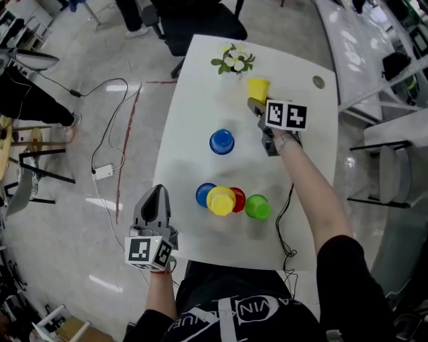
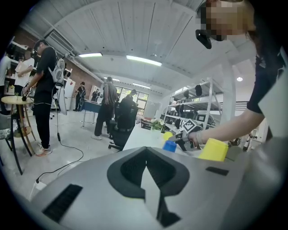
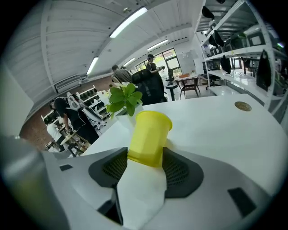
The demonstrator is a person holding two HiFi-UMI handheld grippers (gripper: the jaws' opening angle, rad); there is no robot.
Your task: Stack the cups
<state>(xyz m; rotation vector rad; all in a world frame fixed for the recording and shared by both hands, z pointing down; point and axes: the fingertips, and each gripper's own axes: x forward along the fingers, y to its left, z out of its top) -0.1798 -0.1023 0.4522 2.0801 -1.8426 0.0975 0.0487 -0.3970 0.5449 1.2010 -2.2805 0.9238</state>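
Observation:
A yellow cup (image 1: pixel 257 88) (image 3: pixel 150 137) stands open side up near the far end of the white table (image 1: pixel 194 113). My right gripper (image 1: pixel 255 105) (image 3: pixel 145 157) is shut on its base, a pad against each side. A blue cup (image 1: pixel 221 141) sits upside down in the middle of the table. Near the front edge a blue cup (image 1: pixel 203 194), a yellow cup (image 1: pixel 221 200), a red cup (image 1: pixel 239 199) and a green cup (image 1: pixel 257 207) cluster together. My left gripper (image 1: pixel 159 192) (image 2: pixel 146 150) hovers off the table's left front corner, shut and holding nothing.
A small potted plant (image 1: pixel 233 61) (image 3: pixel 125 99) stands just behind the held cup. A cable hole (image 1: pixel 318 82) is at the far right corner. A black office chair (image 1: pixel 200 20) sits beyond the table, cables (image 1: pixel 107 133) lie on the floor at left, and people stand in the background.

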